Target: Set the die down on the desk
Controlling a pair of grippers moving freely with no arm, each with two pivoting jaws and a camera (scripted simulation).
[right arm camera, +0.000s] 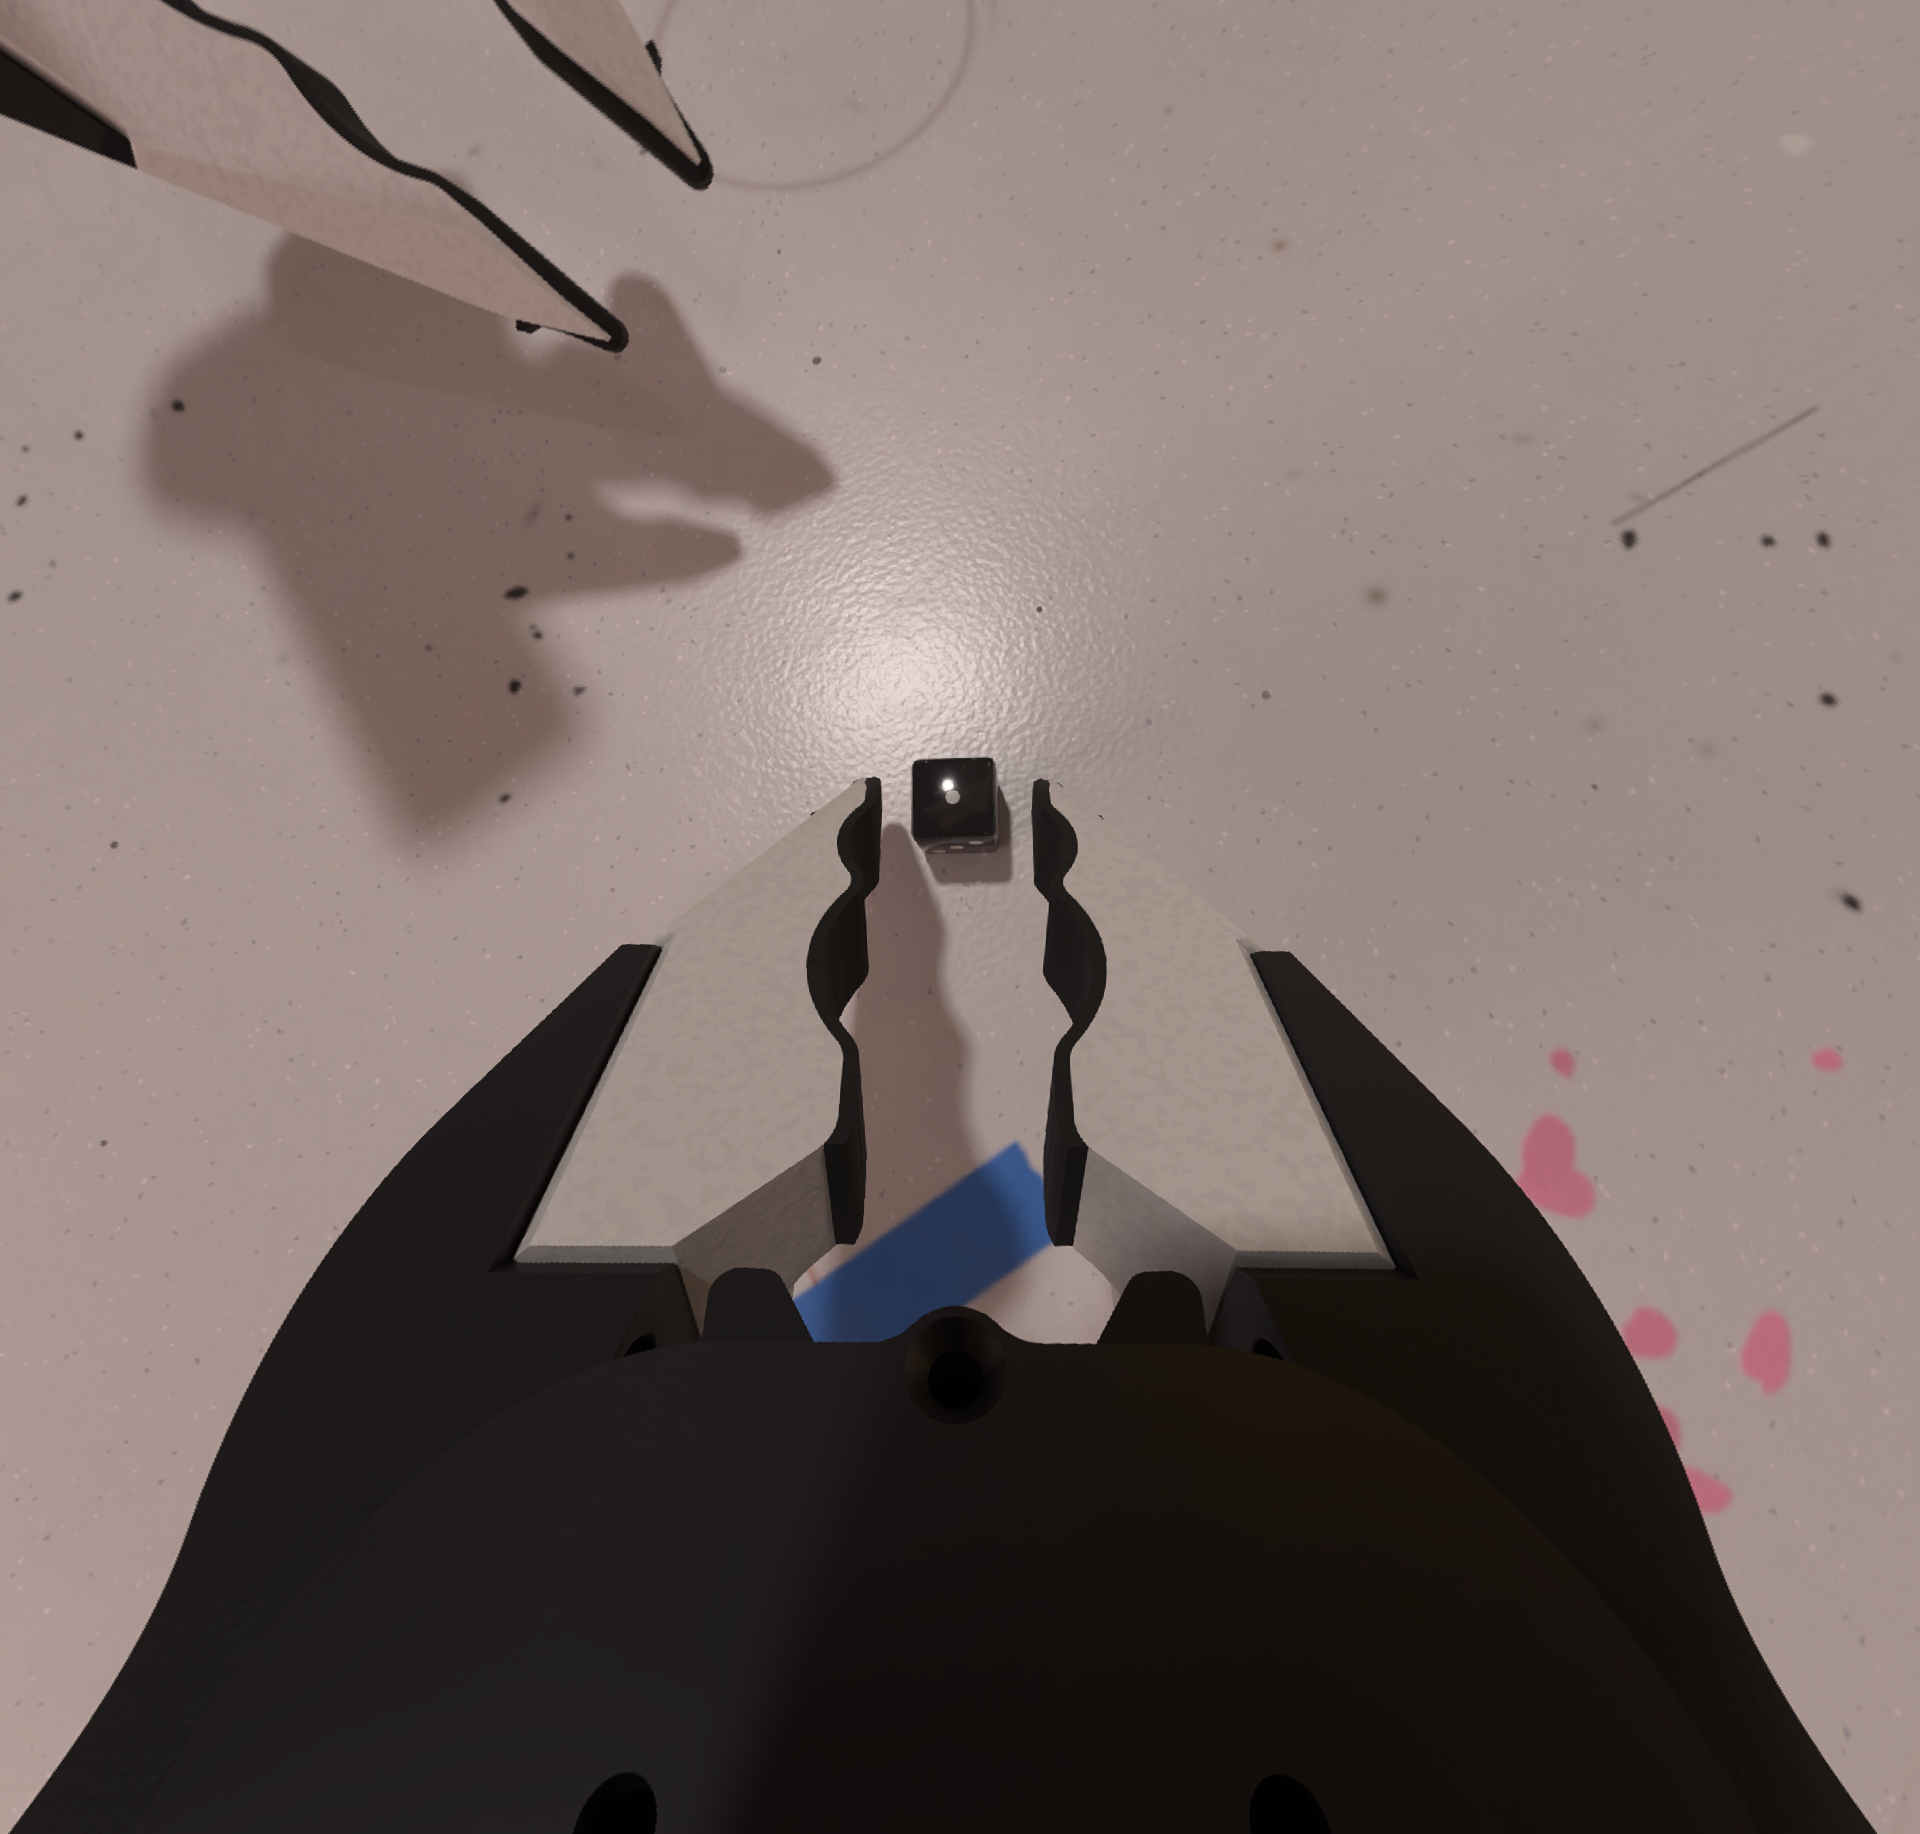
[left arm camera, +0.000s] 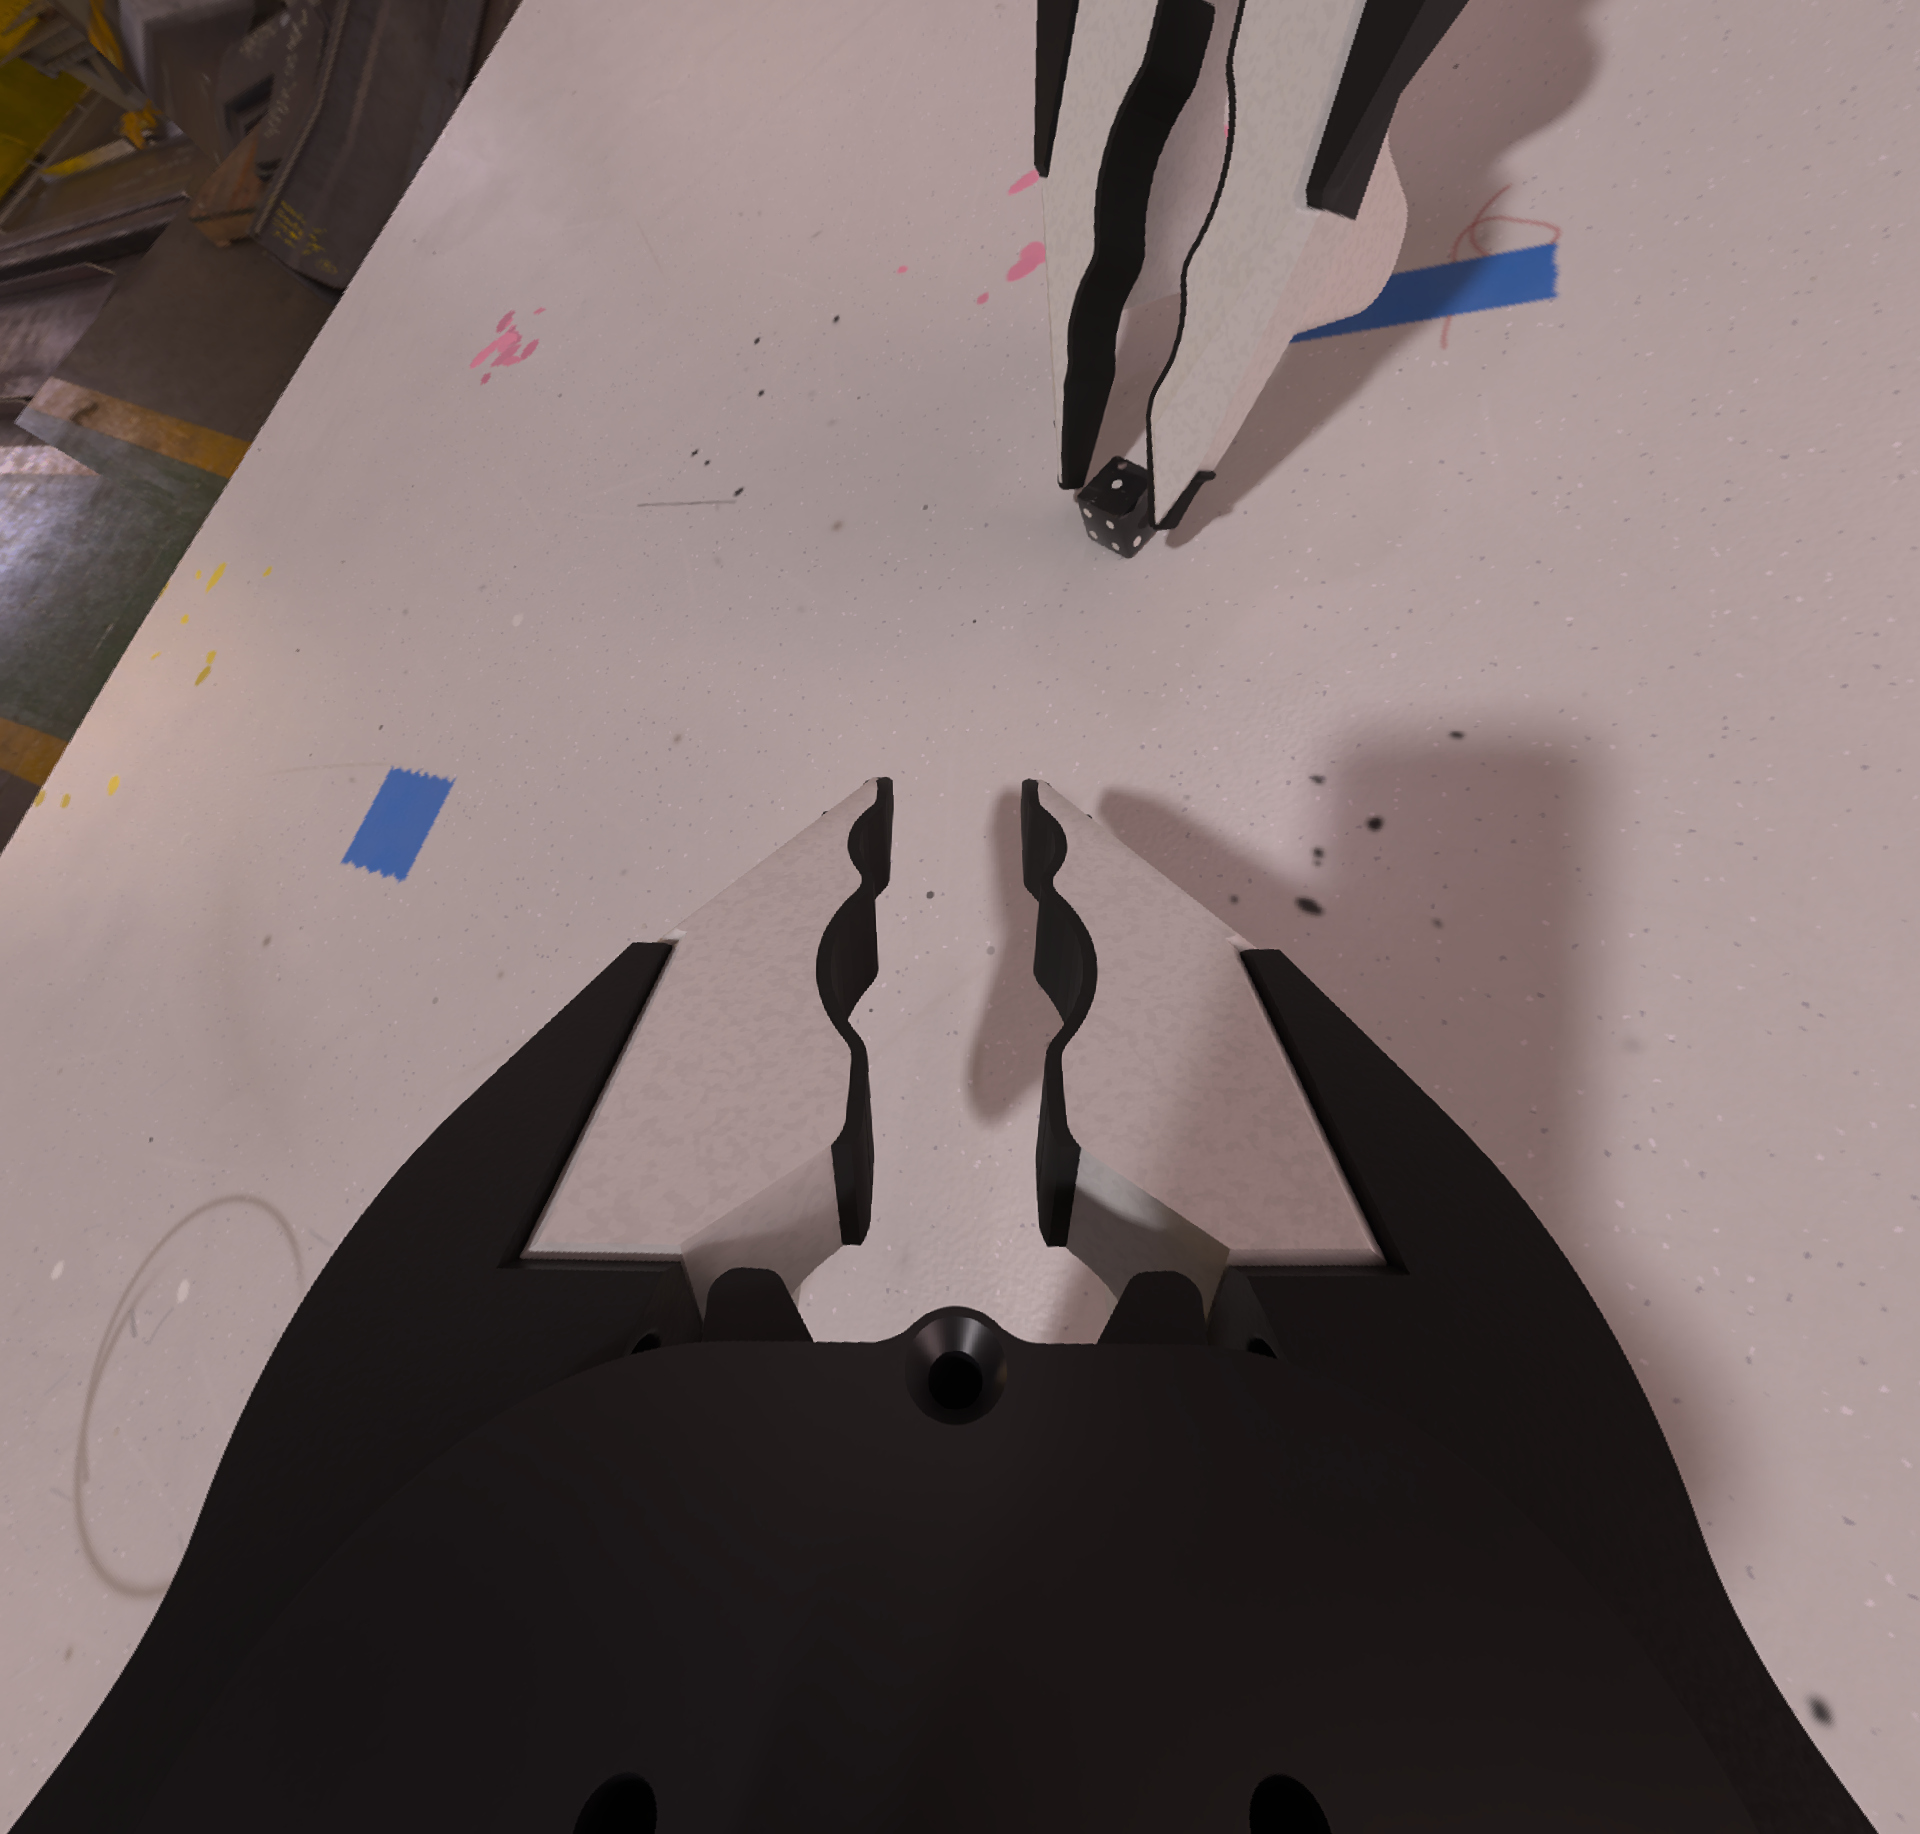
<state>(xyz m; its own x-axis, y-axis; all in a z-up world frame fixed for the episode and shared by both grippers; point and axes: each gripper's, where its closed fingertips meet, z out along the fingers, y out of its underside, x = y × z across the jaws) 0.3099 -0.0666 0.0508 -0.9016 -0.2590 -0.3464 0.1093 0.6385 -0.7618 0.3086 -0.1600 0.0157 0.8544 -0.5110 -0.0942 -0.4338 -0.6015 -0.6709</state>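
Note:
A small black die [right arm camera: 954, 799] with white pips rests on the pale desk [right arm camera: 1351, 641]. My right gripper [right arm camera: 956, 797] is open, and its fingertips stand on either side of the die with a small gap on each side. In the left wrist view the die [left arm camera: 1114, 508] sits on the desk [left arm camera: 727, 641] under the right gripper [left arm camera: 1127, 496], which points down at it. My left gripper [left arm camera: 956, 797] is open and empty, held above the desk some way short of the die. It also shows at the upper left of the right wrist view [right arm camera: 657, 255].
Blue tape strips [left arm camera: 398, 823] [left arm camera: 1455, 290] [right arm camera: 925, 1244] lie flat on the desk, along with pink [right arm camera: 1553, 1166], yellow and black paint spots. The desk's left edge [left arm camera: 312, 361] runs diagonally, with dark metal clutter [left arm camera: 156, 122] beyond and below it.

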